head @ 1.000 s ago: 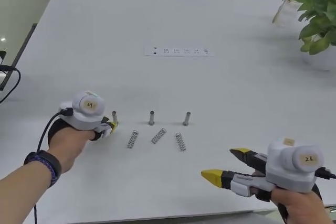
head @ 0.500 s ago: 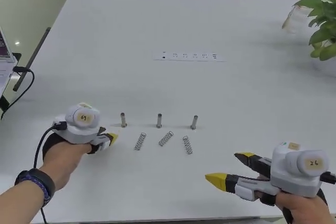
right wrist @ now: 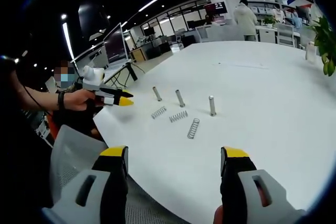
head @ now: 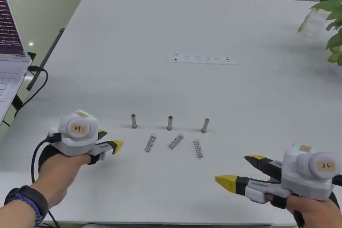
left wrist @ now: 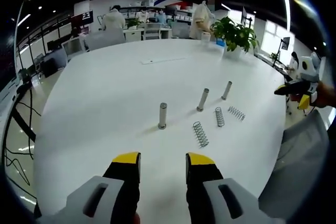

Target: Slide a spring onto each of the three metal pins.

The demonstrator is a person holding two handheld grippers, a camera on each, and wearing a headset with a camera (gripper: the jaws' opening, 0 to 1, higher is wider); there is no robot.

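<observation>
My left hand holds the left claw (head: 109, 138) low over the tabletop (head: 160, 36), jaws a little apart and empty, pointing toward the three upright pins (head: 170, 123). My right claw (head: 238, 170) is spread wide and empty, near the front edge. The three springs (head: 176, 141) lie loose just in front of the pins.

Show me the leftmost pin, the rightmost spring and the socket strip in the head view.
leftmost pin (head: 134, 122), head view, middle of its shaft.
rightmost spring (head: 198, 148), head view, middle of its coil.
socket strip (head: 201, 59), head view, centre of its face.
</observation>
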